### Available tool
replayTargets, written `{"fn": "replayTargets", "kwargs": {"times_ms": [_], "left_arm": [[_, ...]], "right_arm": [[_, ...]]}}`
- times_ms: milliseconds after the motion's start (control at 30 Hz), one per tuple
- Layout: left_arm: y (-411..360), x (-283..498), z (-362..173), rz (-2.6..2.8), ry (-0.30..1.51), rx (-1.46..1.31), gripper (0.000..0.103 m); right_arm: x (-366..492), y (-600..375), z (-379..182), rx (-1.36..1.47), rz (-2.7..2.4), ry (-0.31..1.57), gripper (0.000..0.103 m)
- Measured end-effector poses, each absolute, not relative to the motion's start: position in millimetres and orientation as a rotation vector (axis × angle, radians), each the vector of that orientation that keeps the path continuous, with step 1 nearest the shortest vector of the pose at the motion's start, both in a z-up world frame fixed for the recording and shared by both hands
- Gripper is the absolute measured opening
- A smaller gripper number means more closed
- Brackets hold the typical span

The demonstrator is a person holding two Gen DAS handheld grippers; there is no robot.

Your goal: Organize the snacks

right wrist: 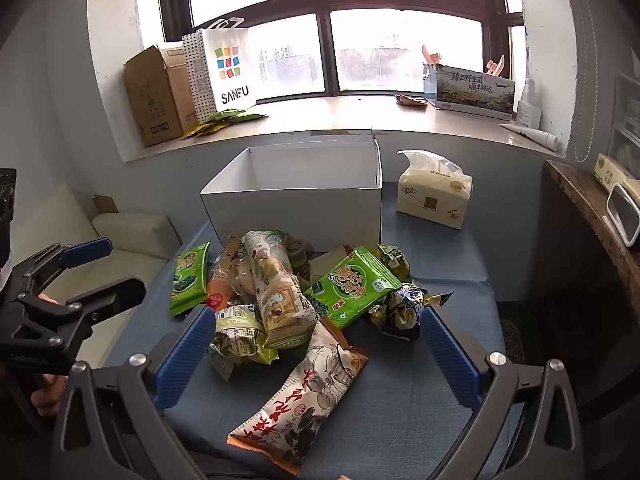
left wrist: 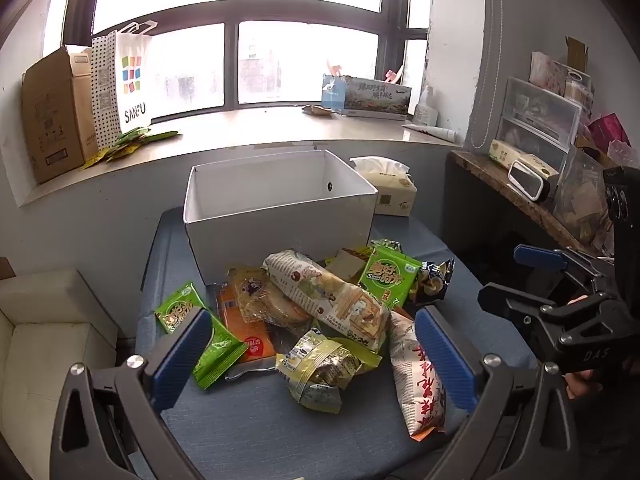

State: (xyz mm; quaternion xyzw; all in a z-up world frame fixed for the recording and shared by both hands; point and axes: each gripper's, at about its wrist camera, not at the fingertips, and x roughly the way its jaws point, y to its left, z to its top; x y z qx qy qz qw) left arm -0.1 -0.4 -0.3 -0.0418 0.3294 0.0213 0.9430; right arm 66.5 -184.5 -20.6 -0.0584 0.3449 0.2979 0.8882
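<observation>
Left gripper [left wrist: 312, 354]: fingers spread wide, holding nothing — hanging over the near side of the pile, tipped down.
Small green pack [left wrist: 200, 338]: at 9 o'clock of the pile, flat on the cloth, partly behind the left blue pad [left wrist: 182, 354].
Orange pack [left wrist: 244, 326]: just beside the green one, under other bags.
Long pale bag [left wrist: 332, 298]: in the middle, lying on top of the heap.
Yellow-green bag [left wrist: 320, 370]: at 6 o'clock of the pile, crumpled.
Red-letter bag [right wrist: 304, 392]: nearest of all, at 5 o'clock, lying slanted on the blue cloth [right wrist: 420, 420].
Big green pack [right wrist: 352, 284]: at 2 o'clock of the heap, leaning on others.
Dark shiny bag [right wrist: 404, 312]: touching the big green pack, at 3 o'clock.
White box [left wrist: 276, 200]: at 12 o'clock, right behind the snacks, open on top, nothing seen inside.
Tissue pack [right wrist: 434, 194]: at 1 o'clock, beside the box, apart from the snacks.
Right gripper [right wrist: 316, 356]: fingers spread wide too — holding nothing, above the red-letter bag.
</observation>
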Motion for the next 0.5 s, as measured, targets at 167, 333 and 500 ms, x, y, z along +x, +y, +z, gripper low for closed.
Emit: {"fn": "replayTargets", "kwargs": {"times_ms": [167, 333, 500], "left_arm": [[2.6, 2.6, -1.6, 0.035, 0.682, -0.106, 0.103], [-2.7, 2.5, -2.3, 0.040, 0.674, -0.097, 0.103], [-0.9, -0.5, 0.9, 0.033, 0.668, -0.093, 0.103]], "right_arm": [[65.8, -184.2, -20.0, -0.114, 0.622, 0.714, 0.103], [65.2, -185.8, -16.5, -0.117, 0.621, 0.715, 0.103], [65.0, -185.7, -16.6, -0.120, 0.621, 0.715, 0.103]]}}
